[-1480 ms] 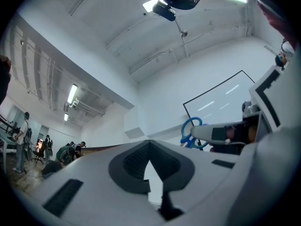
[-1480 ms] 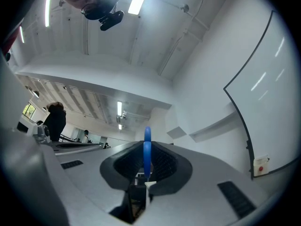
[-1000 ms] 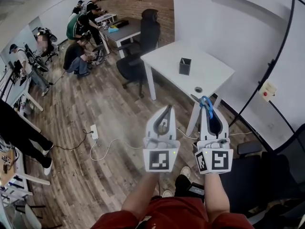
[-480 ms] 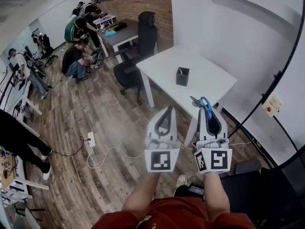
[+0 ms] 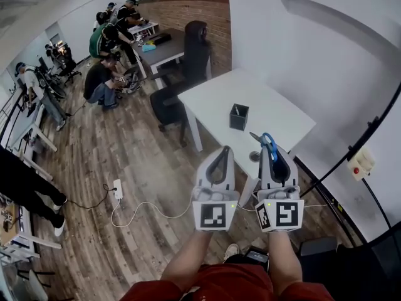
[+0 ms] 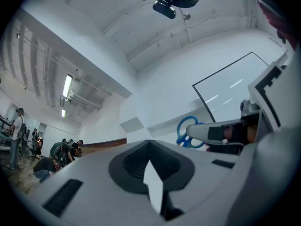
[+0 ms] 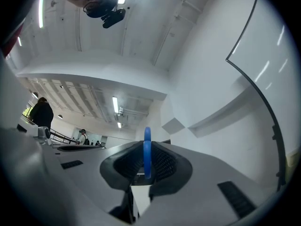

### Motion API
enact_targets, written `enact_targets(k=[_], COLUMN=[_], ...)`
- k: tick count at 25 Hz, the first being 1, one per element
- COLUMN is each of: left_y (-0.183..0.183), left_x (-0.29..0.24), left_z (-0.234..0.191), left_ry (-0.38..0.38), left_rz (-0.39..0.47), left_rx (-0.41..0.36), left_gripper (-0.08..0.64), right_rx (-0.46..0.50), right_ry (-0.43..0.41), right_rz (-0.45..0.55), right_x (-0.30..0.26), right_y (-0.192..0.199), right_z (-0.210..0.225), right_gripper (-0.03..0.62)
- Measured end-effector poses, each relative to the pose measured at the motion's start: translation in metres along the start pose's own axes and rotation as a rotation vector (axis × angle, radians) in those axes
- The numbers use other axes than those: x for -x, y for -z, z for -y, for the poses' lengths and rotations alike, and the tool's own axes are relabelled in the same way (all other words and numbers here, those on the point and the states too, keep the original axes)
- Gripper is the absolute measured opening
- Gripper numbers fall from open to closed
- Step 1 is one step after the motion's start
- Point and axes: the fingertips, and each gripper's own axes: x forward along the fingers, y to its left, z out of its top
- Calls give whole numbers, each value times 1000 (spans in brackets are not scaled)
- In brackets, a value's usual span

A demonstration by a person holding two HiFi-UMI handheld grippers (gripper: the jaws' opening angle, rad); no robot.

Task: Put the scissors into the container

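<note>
Blue plastic is all that shows between the pads of my right gripper (image 5: pixel 276 150): it is clenched on the handle loop of the scissors (image 5: pixel 269 141), and the metal blade sticks out past the jaws toward the upper left of the head view. My left gripper (image 5: pixel 220 150) is pressed together on nothing, just beside the right one.

The grip looks like the weak point to me. The pads pinch a thin, rounded loop edge-on, so a quick swing could let the scissors pivot or slide out and drop to the wood floor. The dark container (image 5: pixel 239 116) sits near the middle of the white table (image 5: pixel 285 108), well apart from both grippers. Its mouth looks narrow and the box looks light. If the blade tip meets the rim instead of the opening, I expect the box to tip or skid. Letting go too high could make the scissors bounce out.

Nothing lies between the grippers and the container except bare tabletop and the table's near edge. A black office chair (image 5: pixel 191 58) stands at the far side of the table, clear of my path. People (image 5: pixel 100 77) work at the upper left, well away. A power strip (image 5: pixel 118 189) with its cable lies on the floor at lower left, something to trip on if I step that way.
</note>
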Motion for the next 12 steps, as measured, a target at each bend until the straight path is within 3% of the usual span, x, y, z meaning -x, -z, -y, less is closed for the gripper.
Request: enact_targets(k=[12], left_y=[29], left_x=[-50], left_z=[6], left_ry=[-51], left_rz=[-29], left_rx=[15], left_gripper=[11], right_rx=[-39], right_ry=[-34], right_rz=[-21], right_x=[-34], right_y=[33], right_z=[41], right_gripper=[54])
